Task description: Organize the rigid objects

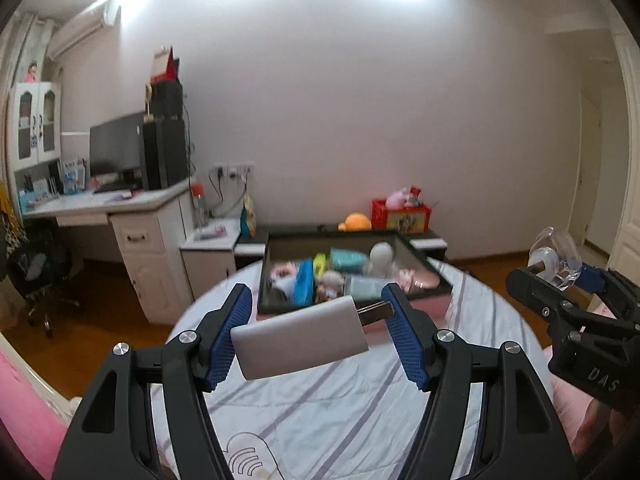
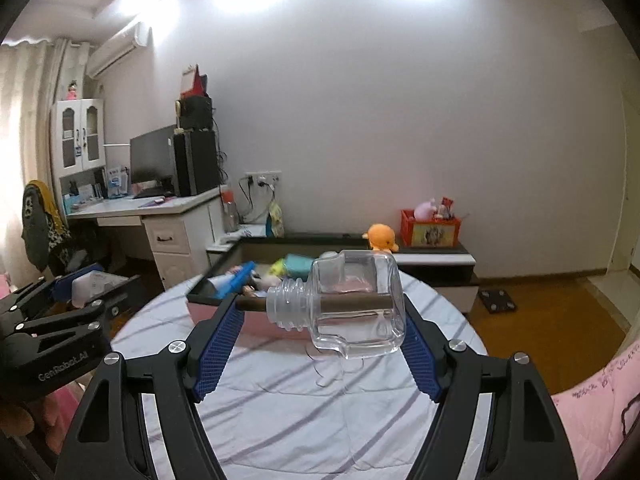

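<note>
Striped bed (image 1: 360,400); charger (image 1: 300,340), clear bottle (image 2: 356,304) clamped aloft.

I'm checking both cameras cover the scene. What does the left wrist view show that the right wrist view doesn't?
Only the left wrist view shows the grey flat block clearly, gripped in the left gripper. Only the right wrist view shows the curtain and the whole clear glass bottle, sideways in the right gripper. Both show the black tray of items on the striped bedsheet, the desk and the orange plush.
</note>
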A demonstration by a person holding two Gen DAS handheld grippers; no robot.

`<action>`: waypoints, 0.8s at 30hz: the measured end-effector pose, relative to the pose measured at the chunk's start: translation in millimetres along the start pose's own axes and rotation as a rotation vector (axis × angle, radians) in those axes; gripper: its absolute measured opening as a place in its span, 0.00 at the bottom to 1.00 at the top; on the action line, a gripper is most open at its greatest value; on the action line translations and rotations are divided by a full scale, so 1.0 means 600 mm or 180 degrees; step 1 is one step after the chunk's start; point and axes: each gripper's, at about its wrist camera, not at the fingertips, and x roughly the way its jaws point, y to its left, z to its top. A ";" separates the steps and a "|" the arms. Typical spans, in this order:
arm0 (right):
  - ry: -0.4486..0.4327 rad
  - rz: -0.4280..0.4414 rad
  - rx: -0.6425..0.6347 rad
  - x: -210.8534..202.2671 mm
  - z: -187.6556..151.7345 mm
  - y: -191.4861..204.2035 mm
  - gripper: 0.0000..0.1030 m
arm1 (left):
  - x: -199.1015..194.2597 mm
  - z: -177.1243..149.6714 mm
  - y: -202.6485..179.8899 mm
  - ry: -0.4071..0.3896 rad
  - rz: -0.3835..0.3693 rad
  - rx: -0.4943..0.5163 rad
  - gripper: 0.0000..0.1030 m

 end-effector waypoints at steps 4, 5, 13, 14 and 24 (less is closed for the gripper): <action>-0.0177 0.0010 -0.0058 -0.030 0.019 0.018 0.74 | -0.027 0.018 -0.008 -0.0155 0.0049 0.0063 0.66; -0.0216 0.0007 -0.0059 -0.033 0.021 0.020 0.74 | -0.035 0.022 -0.009 -0.0216 0.0069 0.0080 0.66; -0.0381 -0.0012 -0.0093 -0.049 0.038 0.032 0.74 | -0.056 0.043 -0.009 -0.0462 -0.0157 0.0041 0.62; -0.0329 -0.0023 -0.0117 -0.038 0.035 0.032 0.74 | -0.037 0.033 -0.009 -0.0376 -0.0253 0.0032 0.62; 0.0517 -0.0094 0.0404 0.133 -0.123 -0.016 0.74 | 0.165 -0.143 0.005 0.0888 -0.0350 -0.0574 0.56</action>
